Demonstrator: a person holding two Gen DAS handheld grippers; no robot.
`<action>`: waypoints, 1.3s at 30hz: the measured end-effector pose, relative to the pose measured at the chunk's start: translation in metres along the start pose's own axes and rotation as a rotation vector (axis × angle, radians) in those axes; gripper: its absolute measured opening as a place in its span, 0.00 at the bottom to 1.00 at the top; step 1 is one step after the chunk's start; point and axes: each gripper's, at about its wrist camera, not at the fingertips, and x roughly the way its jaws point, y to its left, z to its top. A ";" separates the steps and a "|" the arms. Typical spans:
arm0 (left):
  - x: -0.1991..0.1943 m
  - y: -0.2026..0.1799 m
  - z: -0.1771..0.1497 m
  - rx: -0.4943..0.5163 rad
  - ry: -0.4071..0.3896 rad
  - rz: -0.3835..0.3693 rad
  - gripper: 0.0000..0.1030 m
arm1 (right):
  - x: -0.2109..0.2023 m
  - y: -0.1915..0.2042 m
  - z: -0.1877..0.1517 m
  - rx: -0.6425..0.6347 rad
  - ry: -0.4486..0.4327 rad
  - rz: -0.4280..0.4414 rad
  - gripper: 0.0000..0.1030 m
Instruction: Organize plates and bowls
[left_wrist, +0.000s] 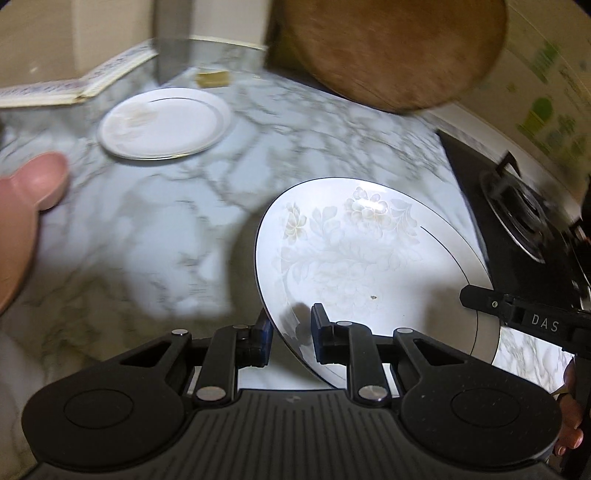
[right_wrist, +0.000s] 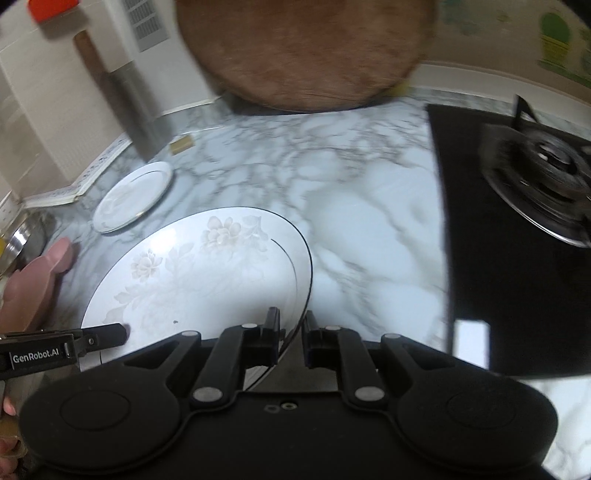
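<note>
Left tool (left_wrist: 290, 332), right tool (right_wrist: 290, 334), apparently clamping floral plate (left_wrist: 354, 258)

marbled countertop (right_wrist: 369, 206), black gas hob (right_wrist: 517, 229), cream wall (left_wrist: 37, 37)

The left gripper (left_wrist: 288, 332) is matte black plastic with two round side housings, a ribbed grey centre panel and silver rivets at the link joints; its fingers (left_wrist: 263, 341) have dark blue pads. The right gripper (right_wrist: 290, 338) has the same shape, with a smooth black centre and one brass screw. White letters read "DAS" and "GenRobot.AI".
</note>
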 end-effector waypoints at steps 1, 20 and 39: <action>0.002 -0.004 0.000 0.010 0.004 -0.009 0.19 | -0.002 -0.004 -0.002 0.007 -0.001 -0.007 0.13; 0.013 -0.022 -0.008 0.070 0.037 -0.034 0.20 | -0.016 -0.028 -0.020 0.059 -0.026 -0.090 0.14; -0.015 -0.005 -0.009 0.039 -0.033 0.019 0.41 | -0.052 -0.004 -0.007 -0.086 -0.169 -0.185 0.15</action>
